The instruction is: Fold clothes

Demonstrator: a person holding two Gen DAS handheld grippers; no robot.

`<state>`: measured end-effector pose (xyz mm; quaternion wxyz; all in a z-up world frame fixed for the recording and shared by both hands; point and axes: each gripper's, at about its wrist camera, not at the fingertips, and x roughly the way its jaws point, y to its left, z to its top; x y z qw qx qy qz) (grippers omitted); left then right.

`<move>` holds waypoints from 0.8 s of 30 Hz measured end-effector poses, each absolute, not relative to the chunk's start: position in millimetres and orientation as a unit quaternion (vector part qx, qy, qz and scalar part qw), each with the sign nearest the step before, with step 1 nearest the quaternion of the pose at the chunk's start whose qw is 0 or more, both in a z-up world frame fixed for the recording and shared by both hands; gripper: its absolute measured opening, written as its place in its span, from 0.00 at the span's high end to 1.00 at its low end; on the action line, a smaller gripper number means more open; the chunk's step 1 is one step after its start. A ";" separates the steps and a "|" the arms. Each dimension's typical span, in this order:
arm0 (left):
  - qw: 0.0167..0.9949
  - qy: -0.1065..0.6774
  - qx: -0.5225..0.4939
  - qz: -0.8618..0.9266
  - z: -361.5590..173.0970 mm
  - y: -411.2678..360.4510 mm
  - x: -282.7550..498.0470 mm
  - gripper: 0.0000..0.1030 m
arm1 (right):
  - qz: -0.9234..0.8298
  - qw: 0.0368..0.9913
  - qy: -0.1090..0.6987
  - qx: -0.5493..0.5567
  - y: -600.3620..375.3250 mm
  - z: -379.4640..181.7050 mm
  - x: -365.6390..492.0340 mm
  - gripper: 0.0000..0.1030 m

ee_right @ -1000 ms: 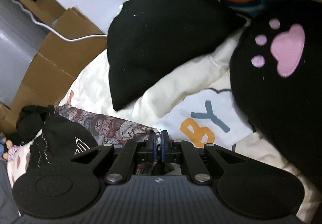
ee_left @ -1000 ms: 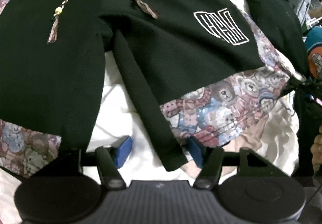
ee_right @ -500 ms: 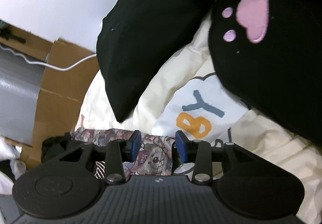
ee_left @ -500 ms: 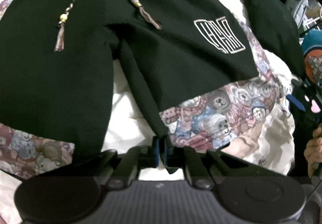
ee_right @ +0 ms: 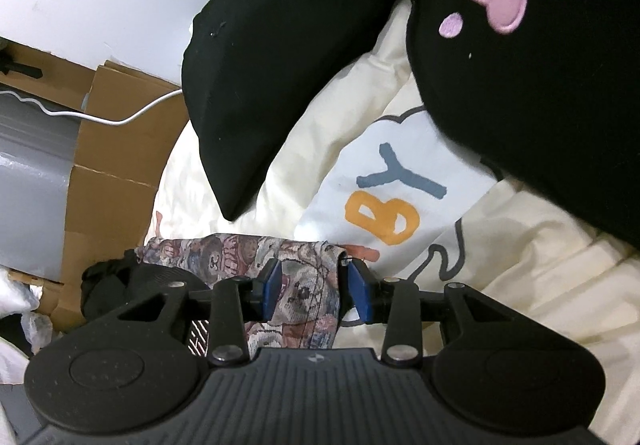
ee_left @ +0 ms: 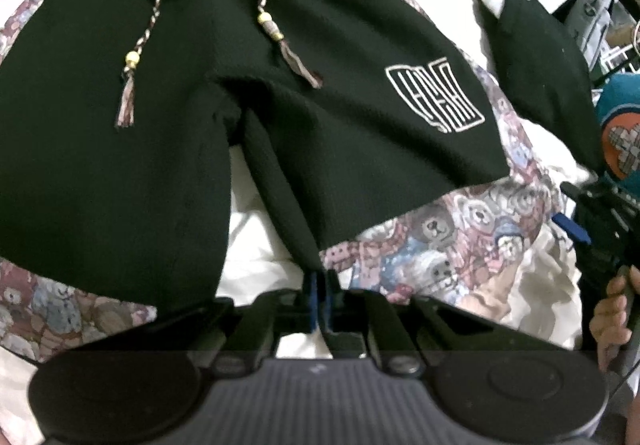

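At the lower centre, the inner hem of the black shorts (ee_left: 280, 105) is pinched by the left gripper (ee_left: 320, 299), jaws easing apart. The shorts' bear-print hem (ee_right: 296, 285) sits between the closing jaws of the right gripper (ee_right: 316, 291), not yet pressed.

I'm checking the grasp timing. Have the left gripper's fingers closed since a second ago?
Yes. The left gripper has drawn its fingers together onto the black shorts hem corner; before, they stood apart over the white bedding.

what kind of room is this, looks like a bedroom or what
Most likely a bedroom at home: the shorts lie on a cream printed duvet, with a black paw-print cushion and cardboard boxes beside the bed.
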<state>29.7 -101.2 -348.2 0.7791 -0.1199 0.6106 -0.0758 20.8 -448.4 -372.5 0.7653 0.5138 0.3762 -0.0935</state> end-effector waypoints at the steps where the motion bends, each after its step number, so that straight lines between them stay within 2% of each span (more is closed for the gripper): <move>1: 0.776 0.614 -0.124 -0.075 -349.5 -99.9 28.5 0.85 | -0.097 0.768 0.373 0.512 -449.5 -370.6 19.1 0.86; 3: 0.768 0.621 -0.143 -0.063 -352.6 -93.0 23.2 0.67 | -0.103 0.773 0.358 0.513 -454.0 -364.9 13.3 0.86; 5: 0.763 0.623 -0.159 -0.062 -356.2 -88.9 19.9 0.59 | -0.106 0.774 0.351 0.517 -457.3 -362.8 10.8 0.86; 9: 0.764 0.623 -0.155 -0.066 -359.0 -89.8 17.6 0.58 | -0.110 0.763 0.357 0.527 -460.0 -367.9 10.6 0.85; 11: 0.764 0.624 -0.151 -0.067 -359.1 -92.8 17.9 0.56 | -0.107 0.757 0.362 0.533 -459.0 -371.7 13.4 0.78; 13: 0.762 0.627 -0.152 -0.067 -359.6 -94.9 16.7 0.53 | -0.104 0.757 0.365 0.532 -457.9 -372.9 16.1 0.60; 14: 0.760 0.628 -0.154 -0.066 -360.3 -96.0 15.9 0.51 | -0.102 0.757 0.369 0.530 -456.8 -374.3 19.0 0.57; 15: 0.760 0.628 -0.152 -0.067 -361.3 -98.1 14.9 0.49 | -0.099 0.757 0.374 0.527 -456.0 -376.3 22.2 0.54; 18: 0.759 0.630 -0.146 -0.070 -364.0 -104.4 12.1 0.49 | -0.101 0.758 0.381 0.520 -453.5 -381.5 30.0 0.54; 20: 0.759 0.631 -0.141 -0.074 -367.5 -108.9 10.7 0.49 | -0.081 0.762 0.381 0.517 -448.0 -382.9 35.7 0.59; 22: 0.758 0.633 -0.140 -0.074 -369.8 -110.0 11.0 0.59 | -0.070 0.772 0.382 0.503 -443.7 -379.7 38.4 0.94; 24: 0.750 0.638 -0.157 -0.082 -370.5 -106.8 13.6 0.87 | -0.067 0.784 0.380 0.485 -441.5 -373.5 39.0 0.95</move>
